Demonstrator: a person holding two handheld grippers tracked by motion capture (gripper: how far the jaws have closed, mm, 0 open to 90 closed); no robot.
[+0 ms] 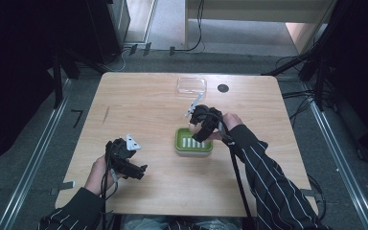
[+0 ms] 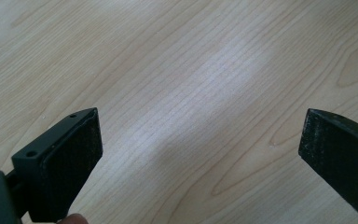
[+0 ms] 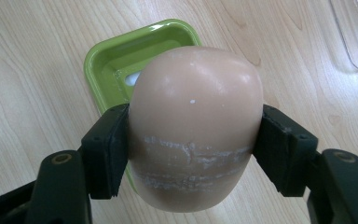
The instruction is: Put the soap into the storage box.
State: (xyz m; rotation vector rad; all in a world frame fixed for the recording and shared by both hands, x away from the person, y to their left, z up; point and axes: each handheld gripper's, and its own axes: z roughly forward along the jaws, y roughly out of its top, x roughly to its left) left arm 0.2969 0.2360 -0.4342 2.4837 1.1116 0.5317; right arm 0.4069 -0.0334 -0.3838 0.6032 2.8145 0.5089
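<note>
Soap (image 3: 196, 126) sits clamped in the right claw (image 3: 193, 154), jaws pressing its two sides, scuffed whitish bands across its lower half. Green dish (image 3: 121, 60) lies just beyond and under the claw's tip, partly hidden behind the soap; pale slotted insert visible inside it. From the high view, right claw (image 1: 202, 125) hangs at the dish's (image 1: 184, 149) far edge w/ soap (image 1: 192, 128) at its tip, over the rim or just inside — can't tell if touching. Clear tray (image 1: 191, 85) and a dark round spot (image 1: 223, 88) lie well past the claw, toward the table's (image 1: 139, 96) far side.

Left claw (image 2: 200, 149) is wide, nothing between its jaws, bare wood ahead of it. High view puts it (image 1: 129, 165) well apart from the dish, resting near the person's side.

Step, as I read it: either setting soap into the dish or lifting it out; pics alone don't settle which. If placing, next move calls for centring soap over the insert, lowering till it rests flat, then spreading jaws w/o dragging it. Soap likely slick, so ease off slowly. Left claw could steady the dish if it slides.
</note>
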